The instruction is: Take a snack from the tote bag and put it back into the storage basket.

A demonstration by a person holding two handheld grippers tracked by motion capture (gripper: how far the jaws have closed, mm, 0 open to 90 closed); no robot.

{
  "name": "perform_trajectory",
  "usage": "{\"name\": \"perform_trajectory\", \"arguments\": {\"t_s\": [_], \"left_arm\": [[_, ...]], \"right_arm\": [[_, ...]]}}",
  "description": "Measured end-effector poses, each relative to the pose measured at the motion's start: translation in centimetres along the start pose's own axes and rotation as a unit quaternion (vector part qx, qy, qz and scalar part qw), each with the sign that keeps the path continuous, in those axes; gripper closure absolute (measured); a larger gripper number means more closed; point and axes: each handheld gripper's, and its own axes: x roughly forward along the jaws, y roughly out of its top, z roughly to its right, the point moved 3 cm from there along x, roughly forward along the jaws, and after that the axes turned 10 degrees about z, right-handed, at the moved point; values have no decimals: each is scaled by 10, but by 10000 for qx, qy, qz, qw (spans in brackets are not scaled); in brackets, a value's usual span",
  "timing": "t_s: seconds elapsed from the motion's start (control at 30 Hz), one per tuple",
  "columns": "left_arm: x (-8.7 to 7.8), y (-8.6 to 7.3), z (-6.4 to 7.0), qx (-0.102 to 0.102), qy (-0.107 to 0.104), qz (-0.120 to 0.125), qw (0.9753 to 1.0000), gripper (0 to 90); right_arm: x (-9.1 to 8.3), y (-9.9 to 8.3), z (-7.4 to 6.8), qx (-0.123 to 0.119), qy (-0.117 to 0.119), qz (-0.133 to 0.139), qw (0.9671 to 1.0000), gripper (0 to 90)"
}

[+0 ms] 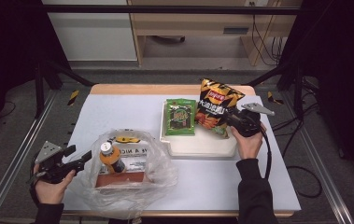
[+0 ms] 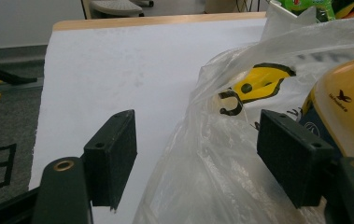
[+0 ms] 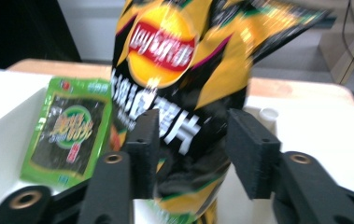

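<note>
A black-and-yellow chips bag (image 1: 217, 103) stands tilted over the right end of the white tray (image 1: 202, 147). My right gripper (image 1: 231, 120) is shut on its lower part, and in the right gripper view the crumpled foil of the chips bag (image 3: 165, 46) is pinched in my right gripper (image 3: 194, 135). A green seaweed pack (image 1: 180, 116) lies flat in the tray, to the left of the chips. My left gripper (image 1: 82, 154) is open at the left edge of a clear plastic bag (image 1: 156, 175). In the left gripper view the plastic bag (image 2: 221, 154) lies loose inside my left gripper (image 2: 195, 140).
Inside the plastic bag are an orange bottle (image 1: 110, 157) with a white cap and a reddish box (image 1: 121, 179). The white table sheet (image 1: 118, 109) is bare at the far left. Metal frame rails run along both table sides.
</note>
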Motion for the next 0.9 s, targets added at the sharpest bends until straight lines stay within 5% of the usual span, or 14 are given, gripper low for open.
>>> {"name": "perform_trajectory", "arguments": {"t_s": [0.13,0.37,0.57,0.9], "left_arm": [[0,0,0,-3,-4,-6,10000,283],[0,-1,-1,-13,5,-1,10000,283],[0,-1,-2,-14,9,-6,10000,282],[0,-2,-1,5,11,-33,10000,282]], "right_arm": [[3,-7,-14,38,88,-67,9999,705],[27,-23,-30,-147,178,-318,9992,754],[32,-25,-22,-347,-204,-368,9985,762],[28,-21,1,-324,-633,-363,9968,709]]}}
